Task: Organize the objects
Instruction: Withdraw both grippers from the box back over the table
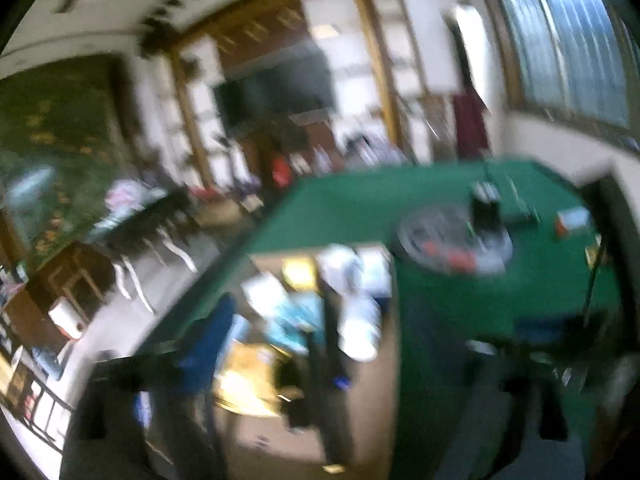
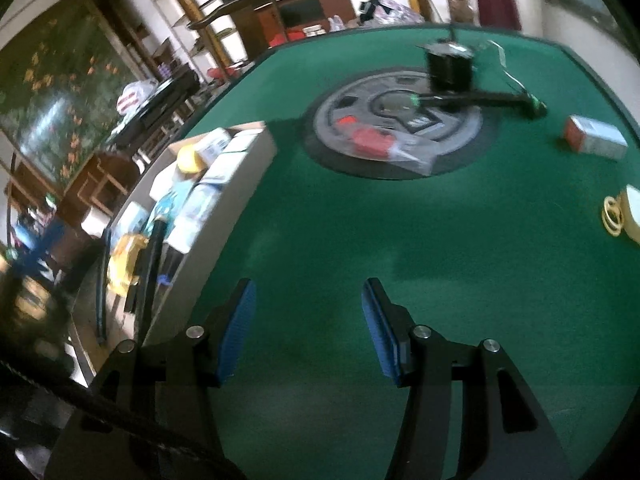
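A cardboard box (image 2: 256, 148) full of small cartons and packets sits at the left edge of the green table (image 2: 360, 240); it also shows, blurred, in the left wrist view (image 1: 384, 360). My right gripper (image 2: 308, 328) is open and empty, low over bare green cloth. My left gripper (image 1: 360, 344) hangs over the box, badly blurred; one blue pad (image 1: 208, 352) shows, and the jaws look wide apart. A red-and-white small box (image 2: 594, 142) lies at the right. A clear bag with red items (image 2: 384, 146) lies on the round grey disc (image 2: 400, 120).
A black holder (image 2: 448, 66) with a long black rod stands on the disc. Yellow rubber bands (image 2: 612, 216) and a pale round object lie at the far right edge. Beyond the table are shelves, a dark bench and a television.
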Motion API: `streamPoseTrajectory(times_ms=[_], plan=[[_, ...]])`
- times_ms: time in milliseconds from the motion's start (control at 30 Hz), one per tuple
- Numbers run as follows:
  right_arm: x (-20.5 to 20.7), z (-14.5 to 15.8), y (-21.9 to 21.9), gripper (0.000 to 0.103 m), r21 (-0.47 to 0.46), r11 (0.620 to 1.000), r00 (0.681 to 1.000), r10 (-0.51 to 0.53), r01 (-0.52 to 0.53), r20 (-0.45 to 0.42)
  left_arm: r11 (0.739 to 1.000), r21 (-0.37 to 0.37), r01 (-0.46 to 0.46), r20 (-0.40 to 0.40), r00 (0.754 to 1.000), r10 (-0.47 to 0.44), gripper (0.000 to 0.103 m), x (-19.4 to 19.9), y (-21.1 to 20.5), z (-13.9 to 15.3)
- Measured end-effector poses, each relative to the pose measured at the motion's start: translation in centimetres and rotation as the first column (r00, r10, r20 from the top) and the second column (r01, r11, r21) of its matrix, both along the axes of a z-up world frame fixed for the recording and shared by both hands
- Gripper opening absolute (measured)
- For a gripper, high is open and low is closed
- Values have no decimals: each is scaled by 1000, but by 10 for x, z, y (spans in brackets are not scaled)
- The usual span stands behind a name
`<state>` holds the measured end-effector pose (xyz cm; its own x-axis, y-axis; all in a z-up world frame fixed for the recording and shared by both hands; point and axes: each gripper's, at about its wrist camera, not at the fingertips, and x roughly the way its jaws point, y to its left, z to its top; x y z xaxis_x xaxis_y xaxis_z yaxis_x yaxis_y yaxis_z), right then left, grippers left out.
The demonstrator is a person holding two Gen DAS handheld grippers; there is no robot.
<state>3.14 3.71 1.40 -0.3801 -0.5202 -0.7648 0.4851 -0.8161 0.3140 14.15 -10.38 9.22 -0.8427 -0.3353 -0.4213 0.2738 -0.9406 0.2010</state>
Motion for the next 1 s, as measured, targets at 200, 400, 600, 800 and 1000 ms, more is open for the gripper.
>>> streamPoseTrajectory(times_ms=[200,400,600,800,1000], plan=[[31,8,-42,54,51,996,995,77,-73,-67,989,116,-89,-8,996,90,102,17,-41,6],[60,16,-72,54,119,987,983,126,-110,-135,966,193,-172,29,985,170,102,32,-77,-4],[79,22,-101,54,162,978,972,160,-133,-173,941,237,-241,48,970,237,102,48,-104,-11],[98,24,-129,54,238,960,949,206,-149,-238,931,264,-252,71,968,241,102,54,-121,-19],[99,20,-143,54,279,950,947,208,-137,-245,920,298,-253,87,967,238,102,57,-132,-25]])
